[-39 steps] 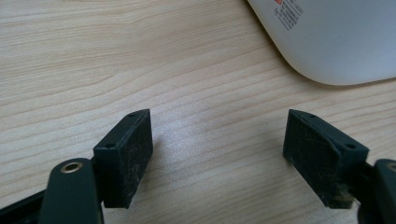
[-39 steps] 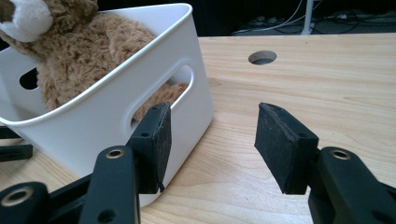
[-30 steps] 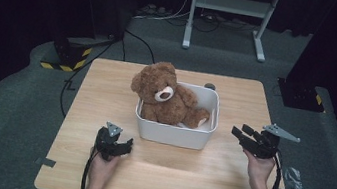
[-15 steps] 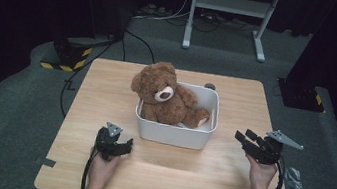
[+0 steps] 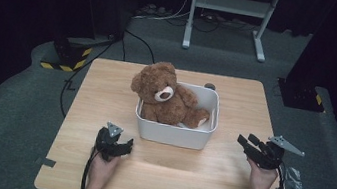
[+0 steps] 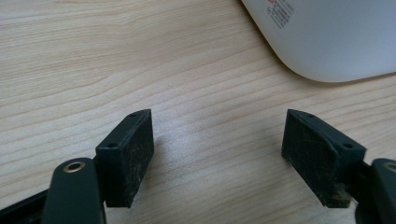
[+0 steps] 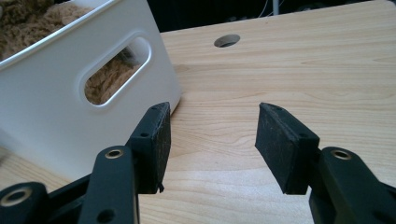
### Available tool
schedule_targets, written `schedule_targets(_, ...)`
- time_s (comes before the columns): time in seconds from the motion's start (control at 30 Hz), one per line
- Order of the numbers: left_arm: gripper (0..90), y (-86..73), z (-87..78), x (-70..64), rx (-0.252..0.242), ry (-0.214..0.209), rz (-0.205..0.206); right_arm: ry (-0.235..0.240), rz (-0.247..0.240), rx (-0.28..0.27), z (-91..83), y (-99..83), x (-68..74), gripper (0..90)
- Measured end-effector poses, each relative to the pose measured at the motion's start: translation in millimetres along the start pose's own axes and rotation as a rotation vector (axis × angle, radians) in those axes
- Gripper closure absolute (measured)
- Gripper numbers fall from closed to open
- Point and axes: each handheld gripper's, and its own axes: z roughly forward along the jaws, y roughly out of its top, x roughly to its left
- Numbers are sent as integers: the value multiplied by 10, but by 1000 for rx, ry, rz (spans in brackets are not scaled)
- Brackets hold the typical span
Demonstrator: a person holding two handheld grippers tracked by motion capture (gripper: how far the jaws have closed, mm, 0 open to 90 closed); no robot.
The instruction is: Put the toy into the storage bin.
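Inside the bin (image 5: 176, 133), the teddy bear (image 5: 166, 96) sits upright.

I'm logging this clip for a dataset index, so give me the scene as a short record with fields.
surface: wooden table
container: white bin, near the table's middle
contents: brown teddy bear sitting in the bin, head above the rim
left tool: open, holding nothing, low over the table at the bin's near left corner
right tool: open, holding nothing, to the right of the bin, pointing toward it
contact: neither tool touches the bin or the bear

Small red print on white bin (image 6: 327, 37), too blurred to read.
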Motion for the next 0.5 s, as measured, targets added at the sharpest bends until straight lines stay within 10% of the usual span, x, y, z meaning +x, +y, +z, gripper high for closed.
schedule_targets(0.5,251,0,0,-2,1,-5,0,-74,-4,35,-40,-196,29,448)
